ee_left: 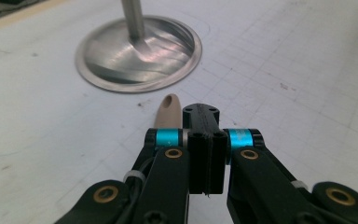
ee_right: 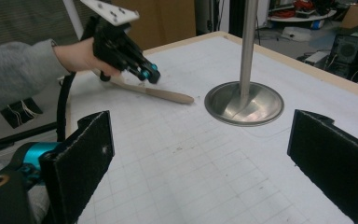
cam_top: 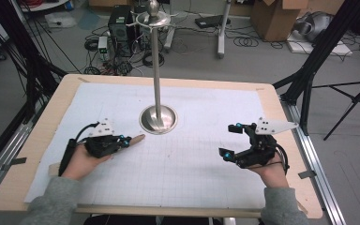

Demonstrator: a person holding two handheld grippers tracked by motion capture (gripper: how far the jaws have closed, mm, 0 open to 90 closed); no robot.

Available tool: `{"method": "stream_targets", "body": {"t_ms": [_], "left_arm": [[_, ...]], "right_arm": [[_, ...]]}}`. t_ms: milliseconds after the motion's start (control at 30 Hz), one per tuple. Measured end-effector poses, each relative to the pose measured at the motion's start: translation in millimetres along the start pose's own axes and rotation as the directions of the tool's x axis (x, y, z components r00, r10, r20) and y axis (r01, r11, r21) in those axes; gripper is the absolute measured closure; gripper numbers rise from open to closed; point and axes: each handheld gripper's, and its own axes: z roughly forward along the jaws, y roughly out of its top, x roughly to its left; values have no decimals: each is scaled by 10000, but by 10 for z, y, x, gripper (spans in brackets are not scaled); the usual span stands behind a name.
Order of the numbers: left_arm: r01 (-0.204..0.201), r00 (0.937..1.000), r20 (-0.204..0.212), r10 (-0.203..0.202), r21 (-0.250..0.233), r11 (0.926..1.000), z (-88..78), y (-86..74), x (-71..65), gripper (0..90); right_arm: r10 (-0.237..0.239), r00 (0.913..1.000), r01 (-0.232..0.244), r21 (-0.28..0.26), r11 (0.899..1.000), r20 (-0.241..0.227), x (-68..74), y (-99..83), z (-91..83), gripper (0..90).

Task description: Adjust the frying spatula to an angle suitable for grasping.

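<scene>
A slim wooden stick (cam_top: 137, 138) lies on the white gridded mat (cam_top: 192, 164), its rounded tip pointing at the round base of a metal stand (cam_top: 158, 120). My left gripper (cam_top: 125, 140) is over the stick, its jaws pressed flat together. In the left gripper view the stick's tip (ee_left: 169, 110) pokes out beside and below the shut left gripper (ee_left: 207, 135), and nothing shows between the pads. My right gripper (cam_top: 230, 140) hovers at the right with its jaws wide apart and nothing between them. The right gripper view shows the left gripper (ee_right: 148, 74) over the stick (ee_right: 165, 94).
The stand's pole (cam_top: 156, 65) rises from the mat's middle to a hooked ring on top (cam_top: 153, 18); its base (ee_left: 140, 51) is just beyond the stick. The wooden table edge (cam_top: 42, 136) frames the mat. Cables, boxes and tripod legs crowd the floor behind.
</scene>
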Motion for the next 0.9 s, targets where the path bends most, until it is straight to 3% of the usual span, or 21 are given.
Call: {"method": "stream_targets", "body": {"t_ms": [267,400,600,900], "left_arm": [[-100,9971,-750,137,484,9988,-422,-177,259,900],[-111,9965,-819,168,690,9976,-532,-262,356,899],[-69,9980,-615,118,786,9969,-578,-333,427,899],[-170,9992,-342,215,1258,9919,-425,-365,422,899]], "right_arm": [[-47,10000,48,158,9999,-64,5,1,46,62],[-61,9999,63,254,9997,-88,1,-1,67,62],[-73,9999,77,274,9996,-132,9,3,77,61],[-80,9999,84,332,9994,-126,6,0,81,62]]}}
